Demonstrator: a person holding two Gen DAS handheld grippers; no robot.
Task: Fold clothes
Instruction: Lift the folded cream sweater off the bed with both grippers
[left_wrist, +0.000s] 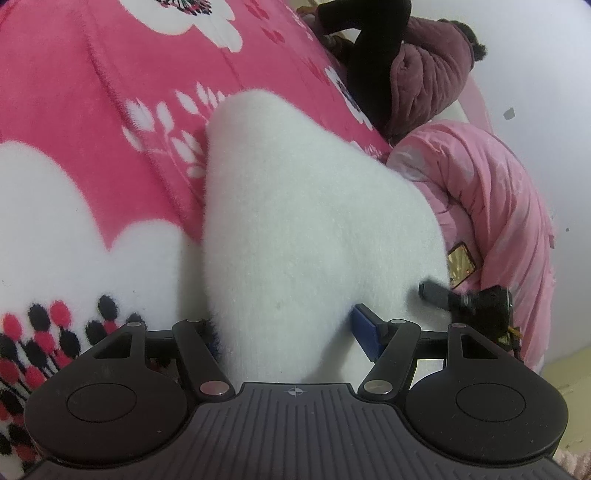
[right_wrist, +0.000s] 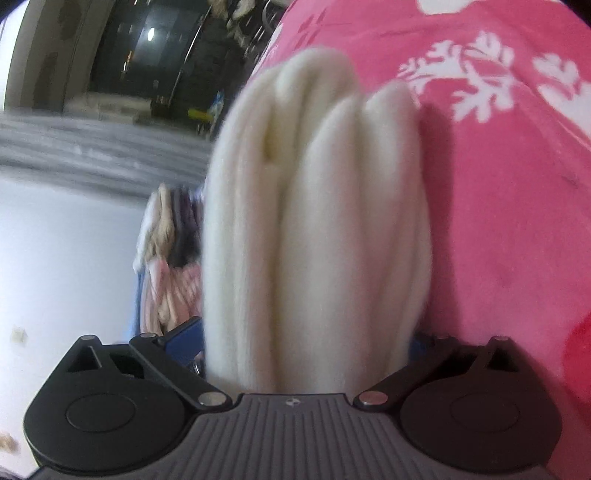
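A folded white fleece garment (left_wrist: 306, 206) lies on a pink blanket with white flowers (left_wrist: 92, 110). Its near end narrows between the jaws of my left gripper (left_wrist: 288, 328), which is shut on it; the blue pad (left_wrist: 365, 328) presses its right side and the other pad is hidden by the fleece. From the right, one black finger (left_wrist: 437, 291) of the right gripper rests on the garment's edge. In the right wrist view the stacked folds of the garment (right_wrist: 314, 221) fill the space between the wide-spread jaws of my right gripper (right_wrist: 303, 339), which is open.
A pink padded jacket (left_wrist: 498, 206) is heaped at the blanket's right edge, with a maroon jacket (left_wrist: 432, 74) and a black garment (left_wrist: 373, 48) beyond it. The right wrist view shows the blanket (right_wrist: 509, 192), a heap of clothes (right_wrist: 166, 266) and a dark glass front (right_wrist: 147, 55).
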